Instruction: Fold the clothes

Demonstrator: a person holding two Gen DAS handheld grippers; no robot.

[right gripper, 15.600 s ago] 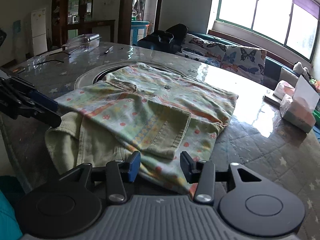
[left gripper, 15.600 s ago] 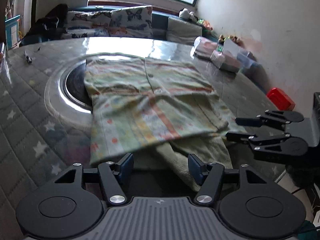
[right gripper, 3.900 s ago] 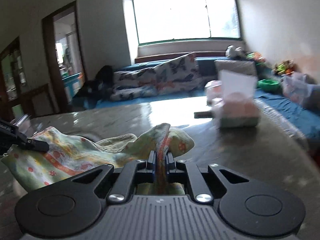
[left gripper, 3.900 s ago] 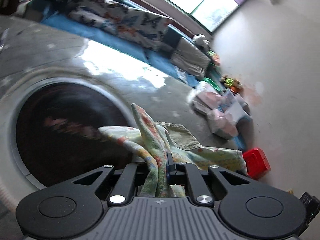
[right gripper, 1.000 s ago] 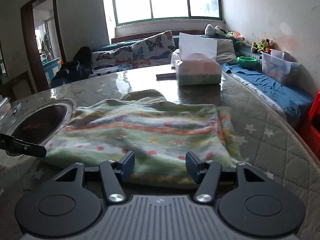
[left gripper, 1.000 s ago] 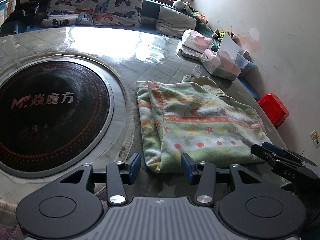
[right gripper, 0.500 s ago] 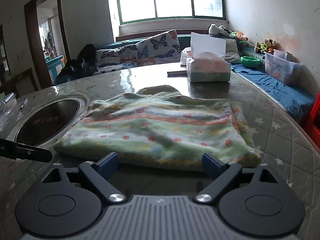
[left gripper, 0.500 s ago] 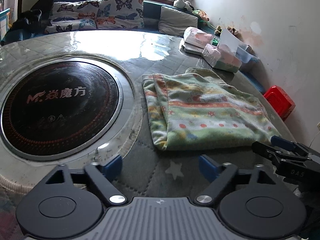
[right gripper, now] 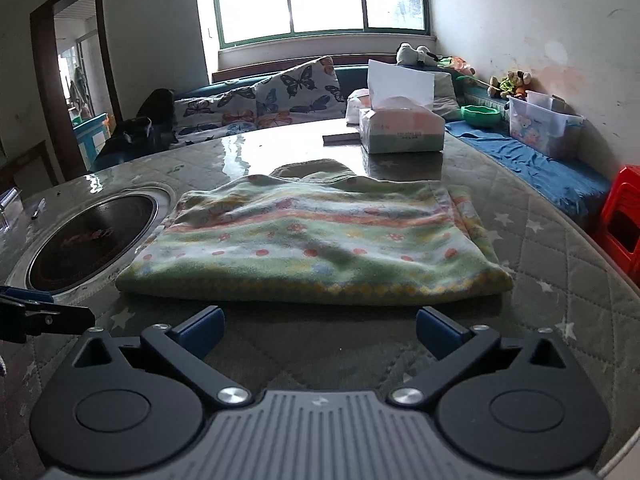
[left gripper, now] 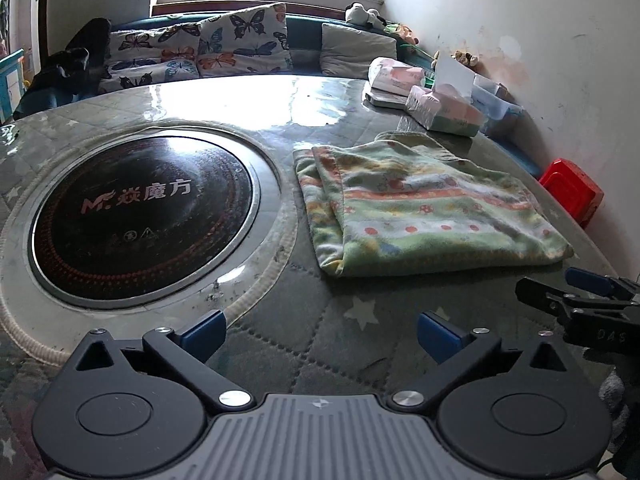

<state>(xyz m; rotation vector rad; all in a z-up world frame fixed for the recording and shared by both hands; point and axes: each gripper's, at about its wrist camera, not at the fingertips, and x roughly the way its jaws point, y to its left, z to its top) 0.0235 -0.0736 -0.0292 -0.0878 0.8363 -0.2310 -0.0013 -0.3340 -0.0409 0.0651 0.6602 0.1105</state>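
One folded garment (left gripper: 424,216) lies flat on the quilted bench (left gripper: 304,344), just beside the one round black cooktop (left gripper: 140,216) set into the surface. Both tools are spread wide and hold nothing: the left tool (left gripper: 320,330) and the right tool (right gripper: 318,326) sit near the garment's closest edge without touching it. One tissue box (right gripper: 402,130) stands beyond the garment. One red stool (right gripper: 622,224) stands off the bench.

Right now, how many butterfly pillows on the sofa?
2 clearly: one butterfly pillow upright at the sofa's centre, another butterfly pillow lying to its left beside the dark bundle. Similar fabric runs below them; more may be hidden behind the table.
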